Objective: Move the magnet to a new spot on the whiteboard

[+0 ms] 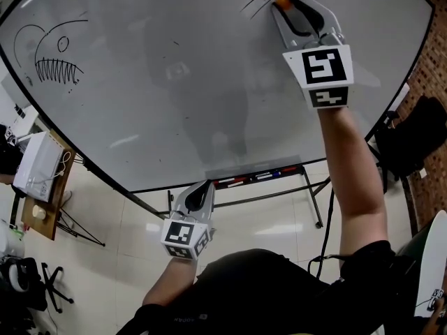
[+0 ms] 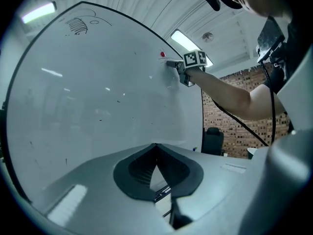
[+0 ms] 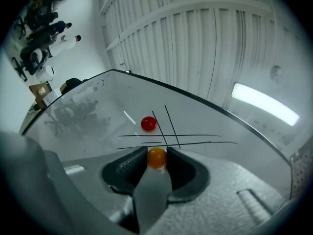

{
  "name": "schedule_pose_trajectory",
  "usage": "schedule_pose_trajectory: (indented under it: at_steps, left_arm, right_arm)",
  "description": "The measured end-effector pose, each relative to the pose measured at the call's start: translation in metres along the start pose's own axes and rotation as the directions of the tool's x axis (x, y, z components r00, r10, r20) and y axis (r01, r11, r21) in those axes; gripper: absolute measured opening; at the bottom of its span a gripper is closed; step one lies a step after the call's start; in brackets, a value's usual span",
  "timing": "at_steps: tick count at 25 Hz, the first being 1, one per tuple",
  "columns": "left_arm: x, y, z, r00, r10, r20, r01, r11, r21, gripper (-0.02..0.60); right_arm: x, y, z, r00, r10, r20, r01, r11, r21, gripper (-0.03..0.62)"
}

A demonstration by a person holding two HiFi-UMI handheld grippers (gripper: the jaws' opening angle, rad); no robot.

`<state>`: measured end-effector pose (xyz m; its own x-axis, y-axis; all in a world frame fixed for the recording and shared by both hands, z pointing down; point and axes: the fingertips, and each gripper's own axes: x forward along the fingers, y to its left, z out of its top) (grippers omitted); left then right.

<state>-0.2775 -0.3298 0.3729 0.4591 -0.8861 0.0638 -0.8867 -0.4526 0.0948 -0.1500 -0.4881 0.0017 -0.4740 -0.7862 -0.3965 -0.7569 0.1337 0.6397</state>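
Whiteboard [image 1: 174, 82] with hand-drawn grid [image 3: 168, 135]. Orange magnet [image 3: 156, 158] on board just under grid's lower horizontal line, between tips of right hand-held gripper [image 3: 156, 152], whose jaws are closed against both its sides. Red magnet [image 3: 148, 123] near, on far side of grid's two horizontal lines. Left hand-held gripper [image 2: 156, 146] far from grid, past board's bottom edge, with tips together and nothing between.
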Motion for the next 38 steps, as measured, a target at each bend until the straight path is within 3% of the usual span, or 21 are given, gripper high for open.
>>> schedule_pose_trajectory:
  at_steps: [7, 14, 20, 33, 38]
  left_arm:
    - [0.001, -0.003, 0.0, 1.0, -0.007, 0.002, 0.007, 1.0, -0.003, 0.017]
    - [-0.003, -0.003, -0.001, 1.0, -0.011, 0.005, 0.011, 1.0, -0.003, 0.017]
    - [-0.006, -0.005, 0.003, 0.999, -0.014, 0.031, 0.014, 1.0, -0.004, 0.017]
    - [-0.018, -0.005, 0.005, 0.999, -0.002, 0.045, 0.002, 1.0, 0.004, 0.017]
    - [-0.023, -0.008, 0.008, 0.999, 0.008, 0.043, -0.008, 1.0, -0.005, 0.017]
  right_arm:
    - [-0.007, 0.008, -0.01, 0.998, 0.062, -0.028, -0.06, 0.994, 0.088, 0.109]
    - [-0.041, 0.048, -0.015, 0.986, 0.164, -0.007, -0.16, 0.973, 0.166, 0.109]
    - [-0.094, 0.115, -0.036, 0.948, 0.317, 0.016, -0.306, 0.902, 0.304, 0.109]
    - [-0.182, 0.19, -0.071, 0.899, 0.438, 0.004, -0.361, 0.735, 0.574, 0.109]
    - [-0.223, 0.227, -0.095, 0.86, 0.51, -0.03, -0.372, 0.666, 0.647, 0.109]
